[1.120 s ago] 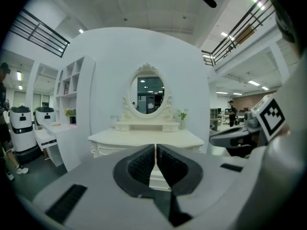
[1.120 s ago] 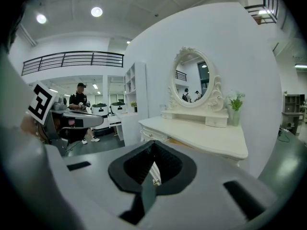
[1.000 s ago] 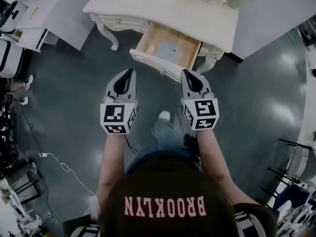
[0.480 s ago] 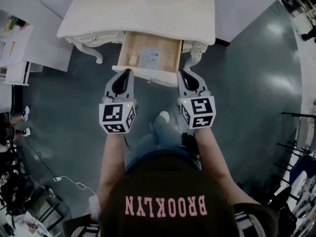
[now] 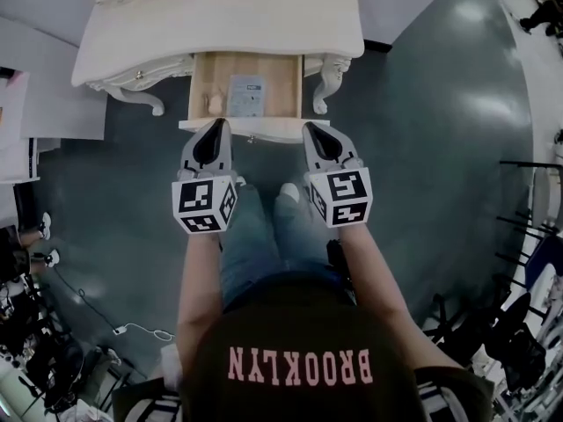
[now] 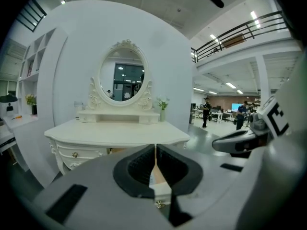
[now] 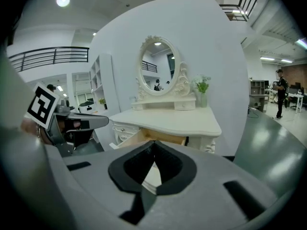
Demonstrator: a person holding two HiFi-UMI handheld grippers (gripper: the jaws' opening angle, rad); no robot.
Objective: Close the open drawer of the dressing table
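- Left gripper (image 5: 215, 127): fingers pressed together, nothing between them.
- Right gripper (image 5: 310, 130): fingers likewise closed and empty.
- Both point away from the person at the drawer (image 5: 264, 131), which stands pulled out of the dressing table (image 5: 220, 16) towards the near side.
- The drawer front lies just beyond both tips. Its long axis runs left to right, square across the line of a push.
- One gripper is near each end of the front, neither clearly nearer. I cannot tell whether either touches it.
- A level push towards the far side looks like the next move.
- The front is cream-painted, smooth and hard, with a small metal knob (image 6: 158, 203) at its middle.
- The drawer's inside is bare pale wood and holds a flat packet (image 5: 246, 95).
- The table has carved, curved legs, and the floor (image 5: 422, 148) is dark and glossy.
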